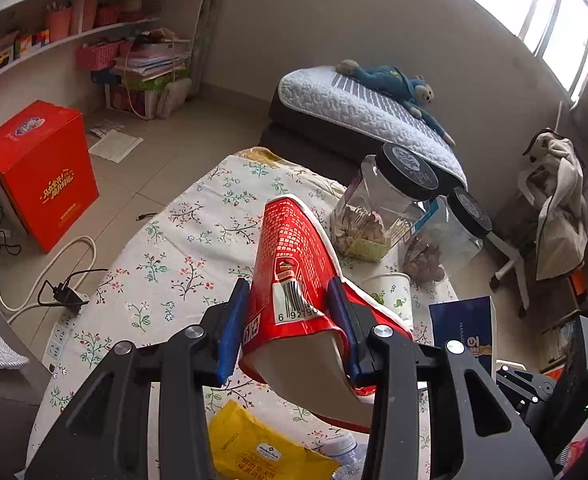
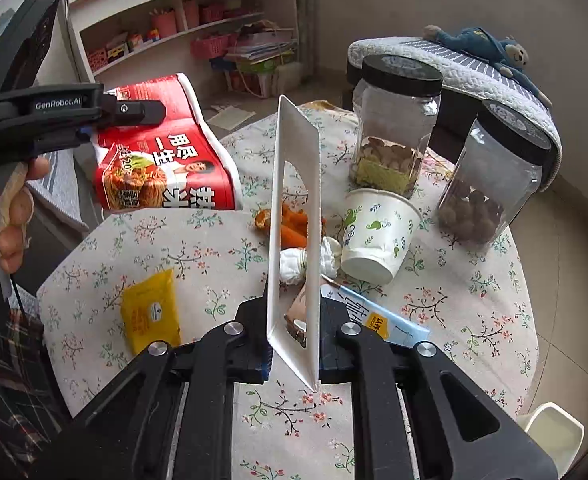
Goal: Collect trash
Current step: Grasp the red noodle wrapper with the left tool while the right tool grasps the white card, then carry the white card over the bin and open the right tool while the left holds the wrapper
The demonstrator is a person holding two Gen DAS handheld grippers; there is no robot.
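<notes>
Two grips over floral table (image 2: 473, 320): left gripper (image 1: 290, 316) clamped on squashed red noodle cup (image 1: 294, 264), base cut off behind fingers; right gripper (image 2: 292, 336) pinched tight on flat white carton (image 2: 295, 216), hiding orange peel (image 2: 294, 226) and tissue (image 2: 294, 266).

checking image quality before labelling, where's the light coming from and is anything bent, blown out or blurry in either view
Left wrist view: daylight from the window, which is blown out white; strong fisheye bending of the shelves and dark corners; the red noodle cup in the left tool is sharp. Right wrist view: softer even light, no window visible, curved table edge, white card crisp.
</notes>
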